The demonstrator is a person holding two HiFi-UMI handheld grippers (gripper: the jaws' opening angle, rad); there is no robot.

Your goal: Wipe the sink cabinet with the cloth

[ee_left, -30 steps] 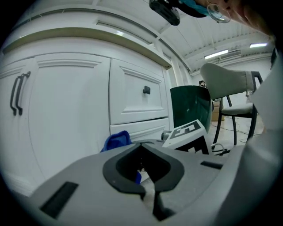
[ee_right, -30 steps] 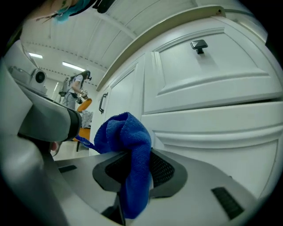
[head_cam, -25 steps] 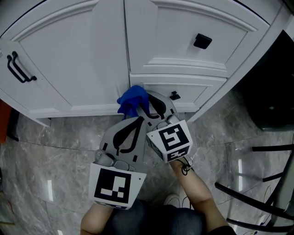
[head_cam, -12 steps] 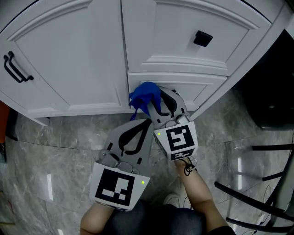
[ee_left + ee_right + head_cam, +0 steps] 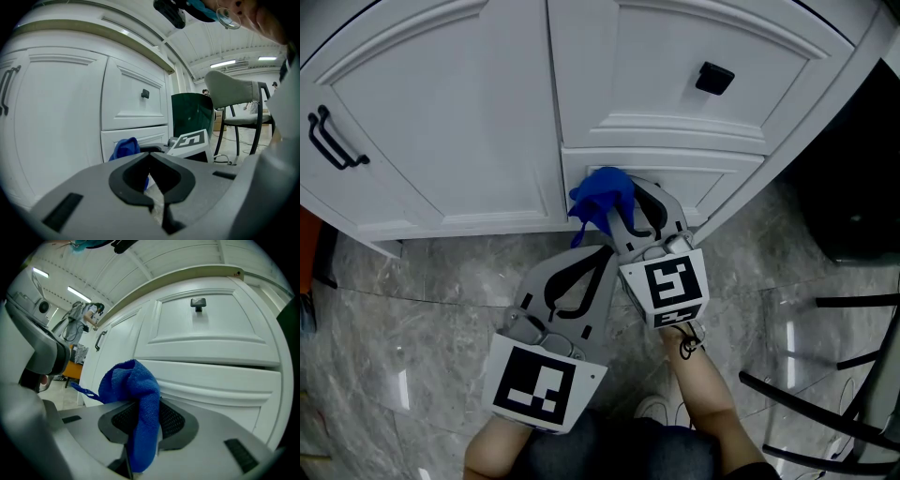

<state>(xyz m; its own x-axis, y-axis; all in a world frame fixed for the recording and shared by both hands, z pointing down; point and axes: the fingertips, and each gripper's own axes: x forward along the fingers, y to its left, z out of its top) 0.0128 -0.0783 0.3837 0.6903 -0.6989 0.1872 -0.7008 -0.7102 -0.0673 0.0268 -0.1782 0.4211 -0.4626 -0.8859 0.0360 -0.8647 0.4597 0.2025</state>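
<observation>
Blue cloth (image 5: 601, 193) edged rightward on sink cabinet (image 5: 441, 122), clamped in right tool (image 5: 623, 208)

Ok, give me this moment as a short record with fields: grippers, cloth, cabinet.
right gripper: shut on the blue cloth, jaws aimed at the cabinet
left gripper: shut, empty, nearer the person than the right one
blue cloth: bunched above the right jaws, by the left end of the lower drawer front; contact unclear
sink cabinet: white, doors and drawers closed
</observation>
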